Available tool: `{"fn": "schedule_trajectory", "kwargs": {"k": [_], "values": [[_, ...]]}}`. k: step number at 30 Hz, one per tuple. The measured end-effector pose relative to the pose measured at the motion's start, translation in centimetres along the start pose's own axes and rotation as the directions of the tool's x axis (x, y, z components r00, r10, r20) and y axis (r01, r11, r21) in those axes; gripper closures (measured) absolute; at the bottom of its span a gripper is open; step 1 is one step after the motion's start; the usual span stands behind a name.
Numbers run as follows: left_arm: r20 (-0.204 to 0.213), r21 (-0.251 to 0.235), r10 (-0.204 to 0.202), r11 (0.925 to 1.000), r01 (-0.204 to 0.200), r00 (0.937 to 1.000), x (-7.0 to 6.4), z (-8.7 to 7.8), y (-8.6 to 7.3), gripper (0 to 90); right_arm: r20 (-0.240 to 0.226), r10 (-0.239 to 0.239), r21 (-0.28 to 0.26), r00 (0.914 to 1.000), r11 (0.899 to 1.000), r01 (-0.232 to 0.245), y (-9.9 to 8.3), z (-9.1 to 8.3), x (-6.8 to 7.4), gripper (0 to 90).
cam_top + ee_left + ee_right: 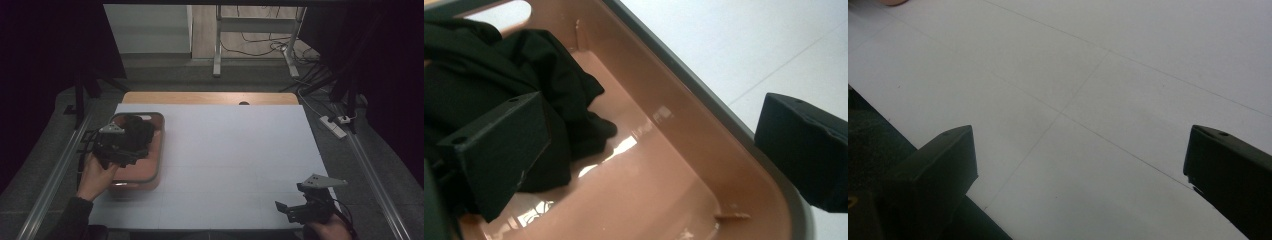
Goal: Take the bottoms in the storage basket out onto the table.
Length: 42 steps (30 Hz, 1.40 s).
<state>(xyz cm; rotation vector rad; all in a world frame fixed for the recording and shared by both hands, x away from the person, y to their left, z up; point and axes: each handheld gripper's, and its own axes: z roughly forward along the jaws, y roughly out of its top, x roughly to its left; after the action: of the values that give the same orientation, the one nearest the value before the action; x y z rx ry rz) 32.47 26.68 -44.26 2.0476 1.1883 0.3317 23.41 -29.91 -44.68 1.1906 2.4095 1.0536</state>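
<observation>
left gripper (644, 155) hovered over pink tub (156, 150) at bench (240, 150) left edge, jaws spread wide, one beside black cloth (499, 85) bunched at tub's far end, likely lining up grab. right gripper (294, 209) idle near-right, jaws apart, empty.

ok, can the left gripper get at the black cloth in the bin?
Probably yes: the left gripper hangs open over the pink bin, one jaw already beside the black cloth, nothing covering it.
</observation>
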Motion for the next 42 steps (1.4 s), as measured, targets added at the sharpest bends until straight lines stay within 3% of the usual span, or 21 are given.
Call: {"fn": "schedule_trajectory", "kwargs": {"k": [8, 14, 20, 23, 29, 36, 42], "values": [[-0.014, 0.034, 0.005, 0.9994, -0.004, 0.9999, 1.3, 0.9, 1.3, 1.0, -0.001, -0.002, 0.001, 1.0000, 1.000, 0.002, 0.0, 0.0, 0.0, 0.9], [-0.034, 0.030, -0.021, 0.9993, 0.022, 0.9992, 2.9, 1.1, 1.9, 1.1, -0.004, -0.008, 0.005, 1.0000, 1.000, 0.008, 0.0, 0.1, 0.1, 0.9], [-0.068, 0.062, -0.016, 0.9978, 0.020, 0.9976, 4.2, 2.1, 2.6, 1.3, -0.008, -0.008, 0.007, 0.9999, 1.000, 0.008, 0.0, 0.1, 0.1, 0.9], [-0.070, 0.074, -0.034, 0.9964, 0.040, 0.9970, 5.1, 2.6, 2.9, 0.3, -0.009, -0.009, 0.008, 0.9999, 1.000, 0.009, 0.0, 0.1, 0.1, 1.0], [-0.090, 0.097, -0.091, 0.9903, 0.099, 0.9918, 7.0, 3.8, 3.2, 0.1, -0.012, -0.010, 0.011, 0.9999, 1.000, 0.010, 0.0, 0.1, 0.1, 1.0], [-0.114, 0.117, -0.103, 0.9863, 0.117, 0.9881, 8.0, 5.0, 3.5, 0.0, -0.012, -0.011, 0.012, 0.9999, 1.000, 0.012, 0.0, 0.1, 0.1, 1.0], [-0.131, 0.160, -0.133, 0.9752, 0.153, 0.9825, 9.0, 6.3, 3.7, 0.0, -0.011, -0.014, 0.011, 0.9998, 1.000, 0.014, 0.0, 0.1, 0.1, 1.0]]}}
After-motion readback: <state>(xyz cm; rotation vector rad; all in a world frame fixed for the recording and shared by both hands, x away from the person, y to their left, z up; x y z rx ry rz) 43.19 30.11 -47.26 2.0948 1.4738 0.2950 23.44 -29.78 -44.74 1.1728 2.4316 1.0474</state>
